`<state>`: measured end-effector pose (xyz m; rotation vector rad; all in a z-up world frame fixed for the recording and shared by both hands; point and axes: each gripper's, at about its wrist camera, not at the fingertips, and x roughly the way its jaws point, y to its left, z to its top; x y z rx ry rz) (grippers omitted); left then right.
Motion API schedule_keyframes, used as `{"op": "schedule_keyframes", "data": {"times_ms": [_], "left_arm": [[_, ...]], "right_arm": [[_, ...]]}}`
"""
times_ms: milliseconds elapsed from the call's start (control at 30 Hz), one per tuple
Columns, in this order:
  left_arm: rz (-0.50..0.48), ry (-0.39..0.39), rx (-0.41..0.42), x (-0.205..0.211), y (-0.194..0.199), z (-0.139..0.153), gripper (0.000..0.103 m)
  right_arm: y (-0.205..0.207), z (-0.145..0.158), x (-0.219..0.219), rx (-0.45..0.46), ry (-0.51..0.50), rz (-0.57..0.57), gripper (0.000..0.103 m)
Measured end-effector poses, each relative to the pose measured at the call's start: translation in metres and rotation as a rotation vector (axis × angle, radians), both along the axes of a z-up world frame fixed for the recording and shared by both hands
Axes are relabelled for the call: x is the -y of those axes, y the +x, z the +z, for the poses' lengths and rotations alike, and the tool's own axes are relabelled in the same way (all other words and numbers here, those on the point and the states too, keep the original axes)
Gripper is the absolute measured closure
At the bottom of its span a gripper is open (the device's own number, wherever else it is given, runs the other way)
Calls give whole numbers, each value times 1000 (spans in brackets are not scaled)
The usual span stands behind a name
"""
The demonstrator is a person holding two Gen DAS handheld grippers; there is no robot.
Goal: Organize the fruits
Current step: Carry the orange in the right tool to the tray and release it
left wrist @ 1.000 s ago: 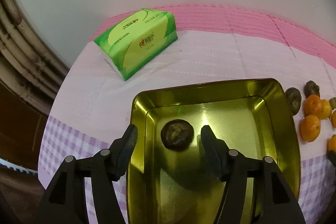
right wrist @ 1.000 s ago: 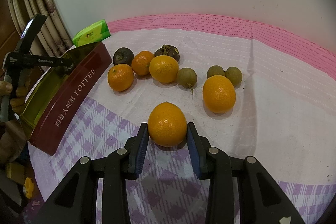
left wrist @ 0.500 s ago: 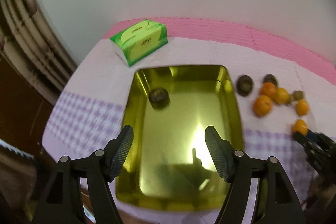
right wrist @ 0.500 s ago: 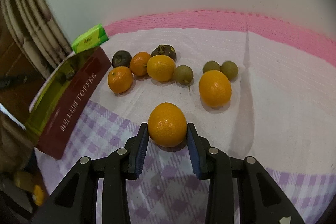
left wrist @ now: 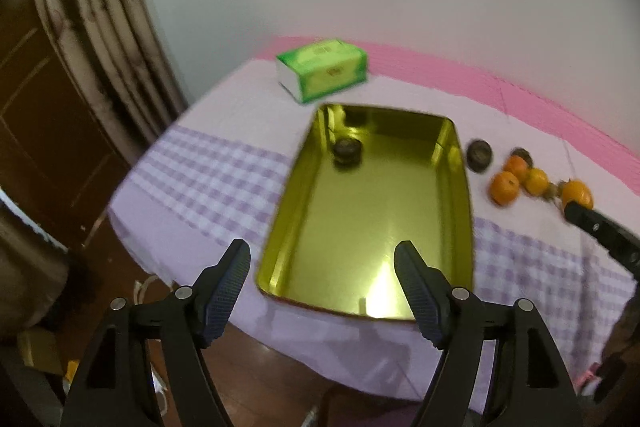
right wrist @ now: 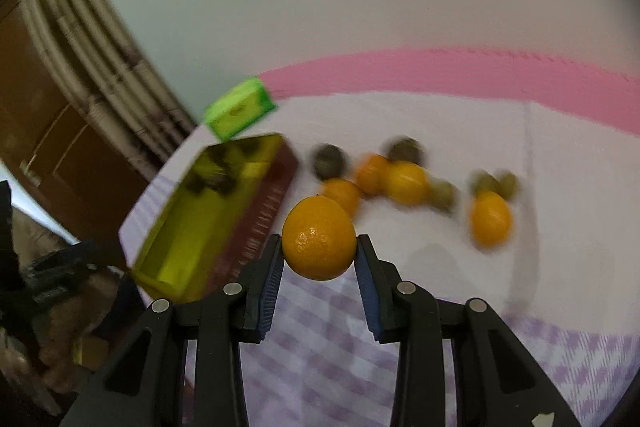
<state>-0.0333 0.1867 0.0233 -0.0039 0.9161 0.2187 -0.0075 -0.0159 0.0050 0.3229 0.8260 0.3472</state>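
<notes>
Right gripper (right wrist: 319,254) clamps an orange (right wrist: 319,238) at frame centre; left gripper (left wrist: 322,281), jaws just widened and empty, hangs above the tin (left wrist: 460,187).

Two wrist fisheyes angled down, sharing gold tin (left wrist: 372,211), tissue pack (right wrist: 240,109), fruit cluster.

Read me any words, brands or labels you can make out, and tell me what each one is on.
Nothing can be read.
Tin: pale lettering along its dark red side, too blurred.
Green tissue pack: small print on top and front, too blurred.
Fruit: no labels.
</notes>
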Motion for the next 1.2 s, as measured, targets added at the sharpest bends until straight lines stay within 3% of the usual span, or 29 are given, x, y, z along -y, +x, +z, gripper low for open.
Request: {"op": "schedule_keyframes", "data": {"times_ms": [167, 433, 633, 1200], "left_arm": [[55, -7, 6, -18, 4, -5, 26], [53, -31, -10, -26, 6, -10, 26], [40, -57, -63, -28, 14, -19, 26], [28, -89, -136, -27, 21, -30, 23]], "right_arm": [[33, 29, -57, 34, -32, 121, 70], [87, 8, -123, -35, -128, 216, 70], [112, -14, -145, -81, -194, 232, 70], [143, -39, -164, -121, -223, 195, 69]]}}
